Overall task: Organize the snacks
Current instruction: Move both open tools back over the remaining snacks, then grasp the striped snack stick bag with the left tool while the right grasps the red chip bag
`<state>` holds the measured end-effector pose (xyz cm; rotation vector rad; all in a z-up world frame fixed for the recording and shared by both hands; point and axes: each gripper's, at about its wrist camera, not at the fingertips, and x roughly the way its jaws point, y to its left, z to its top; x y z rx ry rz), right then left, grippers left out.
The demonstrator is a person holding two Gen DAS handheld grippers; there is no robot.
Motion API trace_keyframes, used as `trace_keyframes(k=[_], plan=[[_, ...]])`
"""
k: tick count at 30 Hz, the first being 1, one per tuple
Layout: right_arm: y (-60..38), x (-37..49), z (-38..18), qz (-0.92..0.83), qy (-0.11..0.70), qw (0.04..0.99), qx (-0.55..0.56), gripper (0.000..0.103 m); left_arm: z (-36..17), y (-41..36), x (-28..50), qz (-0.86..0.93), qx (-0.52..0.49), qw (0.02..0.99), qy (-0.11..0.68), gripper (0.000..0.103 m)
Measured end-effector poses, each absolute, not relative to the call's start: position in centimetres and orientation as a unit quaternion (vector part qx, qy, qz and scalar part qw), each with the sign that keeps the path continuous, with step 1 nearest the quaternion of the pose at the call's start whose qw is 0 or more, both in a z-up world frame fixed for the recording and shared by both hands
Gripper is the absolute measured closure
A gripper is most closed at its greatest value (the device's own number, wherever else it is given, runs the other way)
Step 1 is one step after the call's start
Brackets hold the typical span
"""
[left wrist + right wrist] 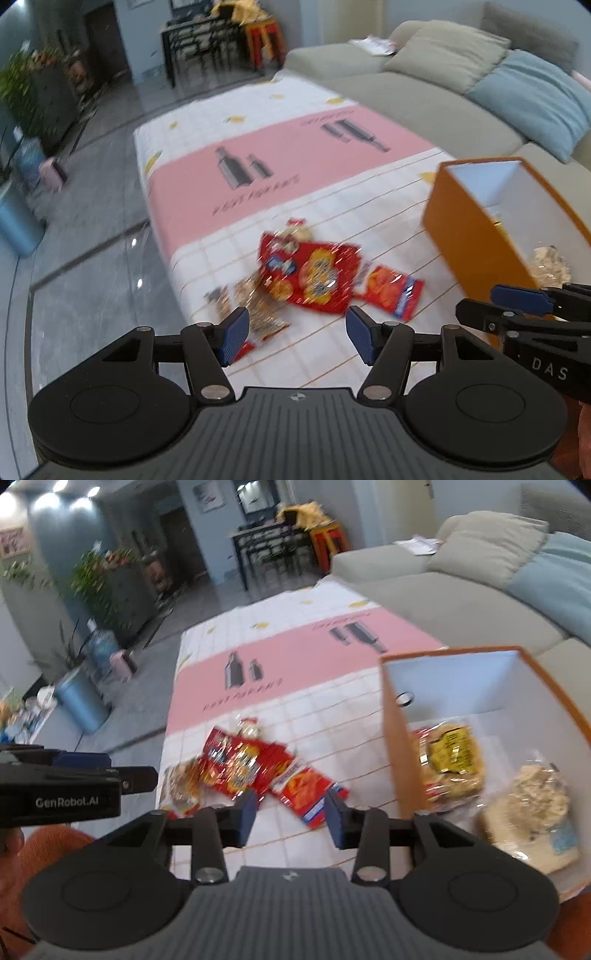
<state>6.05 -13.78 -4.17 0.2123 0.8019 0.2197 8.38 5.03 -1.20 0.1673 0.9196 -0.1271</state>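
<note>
We see the left gripper point(297, 338) with its blue pads spread wide and nothing between them, hanging above the white checked part of the tablecloth point(332, 369); the right gripper point(291, 818) has its jaws parted about halfway, also empty, pads touching nothing. In the left wrist view the right gripper enters from the right edge, cut off by the frame, and in the right wrist view the left one enters from the left edge in the same way. Just past the fingers the loose snacks lie in a cluster on the cloth: a large red packet point(314, 273), a smaller red and orange packet point(391, 295) just beside it on the right, and a few clear-wrapped brownish snacks point(255, 302) on the left, all too blurred for us to read or count exactly. To the right of the cluster stands the orange box point(397, 760) with a white inside, its near corner cut off by the frame; in it we see a clear bag with a yellow label point(452, 760) and a pale wrapped snack with a blue patch point(532, 812), side by side on the box floor. Farther off the cloth turns pink with bottle prints point(236, 170), and beyond it lies a grey sofa point(424, 96) with cushions
</note>
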Motion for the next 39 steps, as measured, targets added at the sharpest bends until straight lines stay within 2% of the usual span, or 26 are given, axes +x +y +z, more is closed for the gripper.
trace_keyframes(k=[12,18,22,23,25,26,32,36,39], plan=[[-9.5,10.7,-8.4,0.134,0.446,0.885,0.023,0.061,-5.6,10.9,12.3,-0.042,-0.007,0.865,0.5,0.032],[-8.1,13.4,-9.8,0.156,0.452,0.878,-0.009,0.061,-8.4,13.0,15.7,0.004,-0.08,0.842,0.534,0.032],[-6.9,15.3,-10.4,0.178,0.447,0.876,-0.034,0.061,-9.5,12.9,17.0,0.011,-0.084,0.838,0.54,0.032],[-6.4,15.7,-10.5,0.185,0.443,0.876,-0.047,0.059,-9.7,12.8,17.2,0.015,-0.081,0.838,0.54,0.032],[-5.4,16.4,-10.6,0.197,0.431,0.877,-0.073,0.039,-10.2,12.8,17.6,0.022,-0.074,0.837,0.542,0.032],[-4.8,16.7,-10.6,0.206,0.422,0.878,-0.087,0.037,-10.5,12.8,17.7,0.025,-0.072,0.835,0.544,0.032],[-1.6,18.1,-11.3,0.248,0.393,0.866,-0.183,0.033,-11.6,13.0,18.4,0.02,-0.08,0.828,0.554,0.032],[-0.1,18.1,-12.4,0.272,0.369,0.852,-0.254,0.033,-11.7,13.1,18.6,0.017,-0.088,0.828,0.554,0.042],[0.7,18.2,-13.2,0.286,0.36,0.844,-0.276,0.033,-11.6,12.8,18.6,0.014,-0.078,0.83,0.552,0.043]])
